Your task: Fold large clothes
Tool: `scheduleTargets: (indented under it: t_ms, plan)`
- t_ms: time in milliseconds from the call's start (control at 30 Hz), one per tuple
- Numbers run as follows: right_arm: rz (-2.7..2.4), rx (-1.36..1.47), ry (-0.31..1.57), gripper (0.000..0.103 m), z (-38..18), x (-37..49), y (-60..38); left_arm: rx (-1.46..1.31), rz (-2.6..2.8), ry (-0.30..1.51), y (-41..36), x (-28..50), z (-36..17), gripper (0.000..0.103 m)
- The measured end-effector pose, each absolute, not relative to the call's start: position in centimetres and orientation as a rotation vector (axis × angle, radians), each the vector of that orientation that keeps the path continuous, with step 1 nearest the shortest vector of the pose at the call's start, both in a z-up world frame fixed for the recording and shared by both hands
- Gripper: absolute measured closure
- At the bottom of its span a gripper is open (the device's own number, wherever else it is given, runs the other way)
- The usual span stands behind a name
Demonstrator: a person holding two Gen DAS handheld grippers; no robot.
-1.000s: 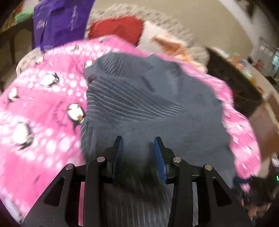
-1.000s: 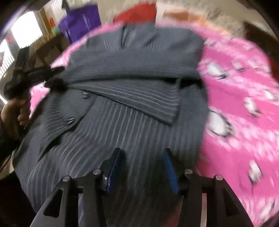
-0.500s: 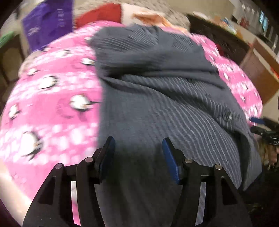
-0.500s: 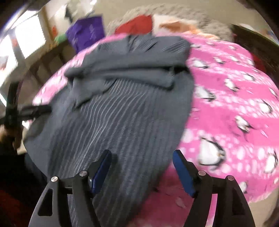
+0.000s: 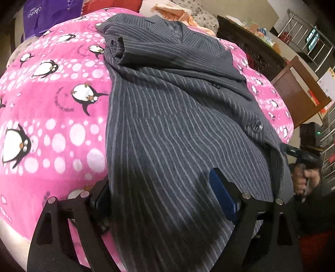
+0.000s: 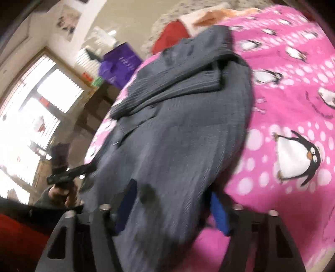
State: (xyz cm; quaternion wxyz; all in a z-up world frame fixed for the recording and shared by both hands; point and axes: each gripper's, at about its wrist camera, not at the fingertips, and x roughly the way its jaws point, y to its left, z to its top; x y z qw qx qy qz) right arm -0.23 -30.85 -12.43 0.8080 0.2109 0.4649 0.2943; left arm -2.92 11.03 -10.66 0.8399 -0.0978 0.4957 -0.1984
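A dark grey pinstriped suit jacket (image 5: 171, 117) lies on a pink penguin blanket (image 5: 52, 100), sleeves folded across its upper part, hem hanging over the near edge. My left gripper (image 5: 161, 192) is open, its fingers straddling the hem at the jacket's left side. My right gripper (image 6: 173, 200) is open too, fingers either side of the hem at the jacket (image 6: 178, 129) right side, over the blanket (image 6: 293, 104). Each gripper shows in the other's view: right gripper (image 5: 301, 154), left gripper (image 6: 62, 175).
A purple bag (image 5: 48, 12) and red and orange cushions (image 5: 171, 12) lie beyond the blanket. A dark cabinet and a wooden chair (image 5: 299, 92) stand to the right. A bright window (image 6: 31, 117) is on the left of the right wrist view.
Both grippers have drawn back toward the near edge and opened wider. They now straddle the jacket's hem at either side. The jacket lies as before.
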Motion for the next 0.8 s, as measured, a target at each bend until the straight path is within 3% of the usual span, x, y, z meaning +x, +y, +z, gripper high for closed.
scheduleTargets:
  t_ms: [33, 100, 400, 533, 567, 633, 667, 700, 767, 800]
  plan:
    - [0.625, 0.487, 0.992, 0.053, -12.7, 0.0, -31.2, -0.243, -0.425, 1.05, 11.3, -2.5, -10.6, 0.018]
    - [0.7, 0.523, 0.992, 0.052, -12.6, -0.1, -31.0, -0.337, -0.484, 1.064, 11.8, -2.6, -10.5, 0.032]
    - [0.812, 0.532, 1.068, 0.056, -13.0, -0.3, -30.4, -0.266, -0.489, 1.085, 10.5, -0.8, -10.6, 0.034]
    - [0.835, 0.377, 1.027, 0.057, -11.6, -0.4, -28.2, -0.201, -0.605, 1.12, 8.1, -0.9, -10.1, 0.035]
    - [0.779, 0.381, 1.002, 0.057, -11.5, -0.1, -28.5, -0.178, -0.607, 1.12, 7.8, -0.8, -10.0, 0.042]
    - [0.798, 0.446, 0.973, 0.057, -11.3, 0.5, -28.5, -0.174, -0.548, 1.134, 8.1, -0.3, -10.6, 0.073]
    - [0.854, 0.442, 0.973, 0.059, -11.1, 0.3, -28.0, -0.205, -0.51, 1.147, 8.7, 0.0, -11.0, 0.096]
    - [0.905, 0.357, 0.984, 0.063, -10.8, -0.3, -26.6, -0.242, -0.508, 1.152, 9.2, 0.2, -11.1, 0.097]
    - [0.841, 0.192, 0.994, 0.088, -10.8, -0.8, -25.2, -0.256, -0.514, 1.144, 9.2, -0.2, -10.9, 0.098]
    - [0.822, 0.213, 0.988, 0.092, -10.8, -0.7, -25.3, -0.244, -0.508, 1.13, 9.0, -0.6, -10.5, 0.098]
